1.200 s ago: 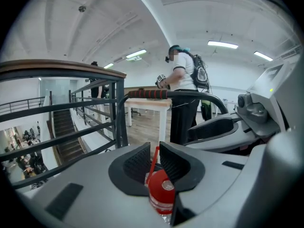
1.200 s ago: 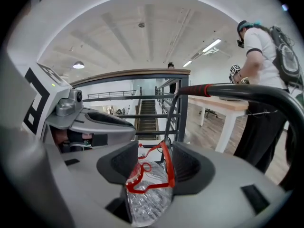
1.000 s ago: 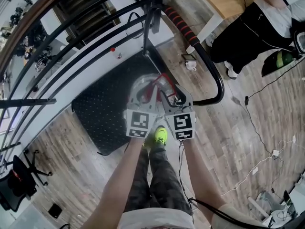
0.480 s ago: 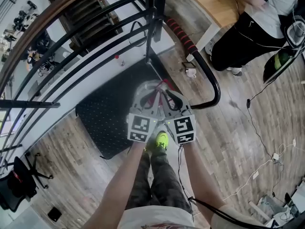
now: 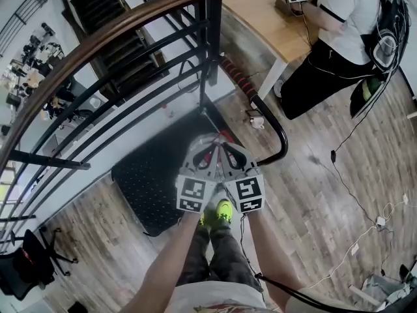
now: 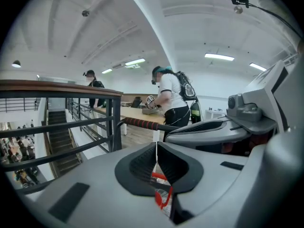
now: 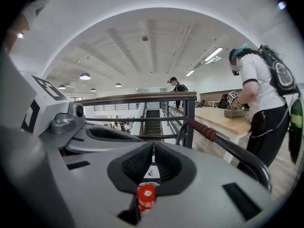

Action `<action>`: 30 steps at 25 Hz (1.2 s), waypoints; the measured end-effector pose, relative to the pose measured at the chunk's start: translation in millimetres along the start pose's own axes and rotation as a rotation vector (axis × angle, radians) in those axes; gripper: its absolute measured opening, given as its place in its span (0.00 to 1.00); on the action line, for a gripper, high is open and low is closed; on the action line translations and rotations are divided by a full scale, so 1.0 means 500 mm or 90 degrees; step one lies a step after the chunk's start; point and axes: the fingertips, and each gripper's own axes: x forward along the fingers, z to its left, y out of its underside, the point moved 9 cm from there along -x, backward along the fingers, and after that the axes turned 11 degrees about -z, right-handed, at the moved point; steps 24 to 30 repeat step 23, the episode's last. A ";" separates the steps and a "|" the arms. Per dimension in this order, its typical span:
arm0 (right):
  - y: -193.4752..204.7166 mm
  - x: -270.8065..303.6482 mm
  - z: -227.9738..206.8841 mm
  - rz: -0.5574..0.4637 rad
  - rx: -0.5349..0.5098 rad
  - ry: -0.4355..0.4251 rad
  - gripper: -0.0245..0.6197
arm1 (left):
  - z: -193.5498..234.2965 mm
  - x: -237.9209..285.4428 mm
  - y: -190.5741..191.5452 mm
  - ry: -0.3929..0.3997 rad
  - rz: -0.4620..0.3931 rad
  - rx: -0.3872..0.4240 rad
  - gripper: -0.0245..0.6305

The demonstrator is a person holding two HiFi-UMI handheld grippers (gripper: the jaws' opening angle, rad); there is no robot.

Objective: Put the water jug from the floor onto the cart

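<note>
Our head camera looked steeply down from above the railing (image 5: 212, 38). Each gripper camera looked nearly level along its own fingers (image 6: 141, 164), close up, toward that railing, which all three views shared.

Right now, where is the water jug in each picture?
Head view: water jug in the middle, against the black cart deck.
Left gripper view: bottom middle, only its red handle shows, between the closing left tongs.
Right gripper view: bottom middle, its red cap shows below the shut right tongs.
Shared landmark: the cart's red-and-black handle grip, in all three.
</note>
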 end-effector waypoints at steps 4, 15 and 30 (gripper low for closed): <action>-0.035 -0.013 -0.002 -0.009 0.005 0.005 0.08 | -0.011 -0.005 -0.032 0.016 0.002 0.002 0.06; -0.090 -0.063 0.034 -0.016 0.000 -0.010 0.08 | -0.038 -0.055 -0.084 0.008 0.001 -0.003 0.06; -0.089 -0.065 0.044 -0.019 0.001 -0.017 0.08 | -0.040 -0.066 -0.082 -0.004 0.005 -0.001 0.06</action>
